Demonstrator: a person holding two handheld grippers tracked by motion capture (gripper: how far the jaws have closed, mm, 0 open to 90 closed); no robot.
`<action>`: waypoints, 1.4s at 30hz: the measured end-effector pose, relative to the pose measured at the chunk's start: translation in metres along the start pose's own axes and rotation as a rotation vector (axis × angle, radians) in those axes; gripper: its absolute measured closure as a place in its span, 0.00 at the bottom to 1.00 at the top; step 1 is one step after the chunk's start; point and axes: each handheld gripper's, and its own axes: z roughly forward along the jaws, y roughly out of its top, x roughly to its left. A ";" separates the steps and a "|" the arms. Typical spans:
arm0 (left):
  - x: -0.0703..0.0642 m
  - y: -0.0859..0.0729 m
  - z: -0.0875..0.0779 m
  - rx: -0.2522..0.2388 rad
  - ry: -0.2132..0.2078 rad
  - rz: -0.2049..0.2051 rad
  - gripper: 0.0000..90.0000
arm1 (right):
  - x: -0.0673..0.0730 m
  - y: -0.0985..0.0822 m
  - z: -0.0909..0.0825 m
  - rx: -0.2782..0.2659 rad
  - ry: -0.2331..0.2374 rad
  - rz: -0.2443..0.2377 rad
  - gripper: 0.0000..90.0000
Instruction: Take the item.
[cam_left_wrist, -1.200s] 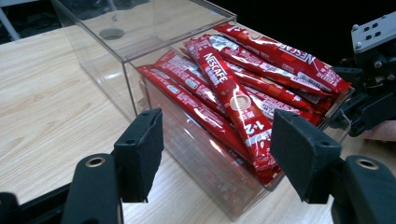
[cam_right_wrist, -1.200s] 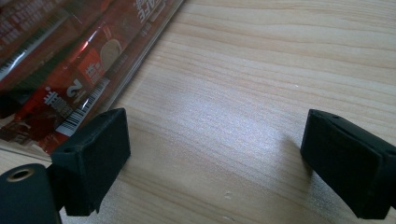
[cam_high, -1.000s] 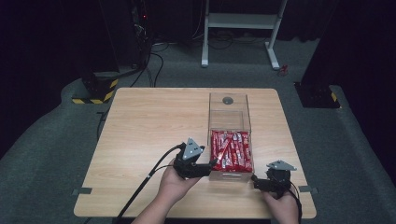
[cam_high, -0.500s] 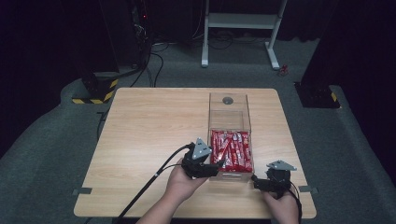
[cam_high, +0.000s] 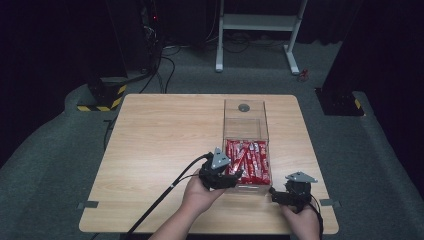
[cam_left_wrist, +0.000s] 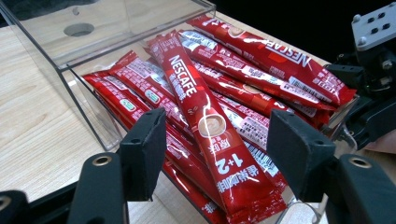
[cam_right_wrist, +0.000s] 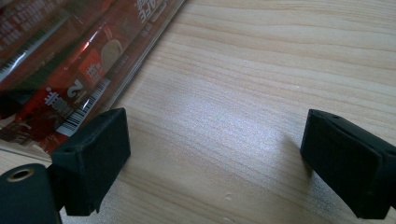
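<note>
high view: left gripper (cam_high: 235, 176) sits at the near end of the clear box (cam_high: 245, 107), over the red coffee sticks (cam_high: 248, 161); right gripper (cam_high: 274, 192) rests beside the box's near corner.
left gripper view: jaws have just been closing but aren't touching yet; top stick (cam_left_wrist: 205, 126) lies between them, glossy red, lettered.
right gripper view: jaws spread, nothing held, bare table (cam_right_wrist: 261, 84).
risk: slick wrapper could slip, or the pinch could catch two sticks.

"NESCAFE" and "1+2" stand on the top red sachet (cam_left_wrist: 205, 126) in the clear box (cam_left_wrist: 60, 70); neighbouring sachets also read "NESCAFE"
</note>
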 end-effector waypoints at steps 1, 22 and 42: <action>0.000 0.000 0.001 0.002 0.002 0.002 0.44 | 0.000 0.000 0.000 0.001 0.000 0.002 0.09; -0.001 -0.002 0.010 -0.004 0.015 -0.039 0.71 | 0.000 0.000 0.000 0.001 0.000 0.000 0.09; 0.000 -0.004 0.005 -0.031 0.021 -0.060 0.82 | 0.000 0.000 0.000 0.002 0.001 -0.001 0.09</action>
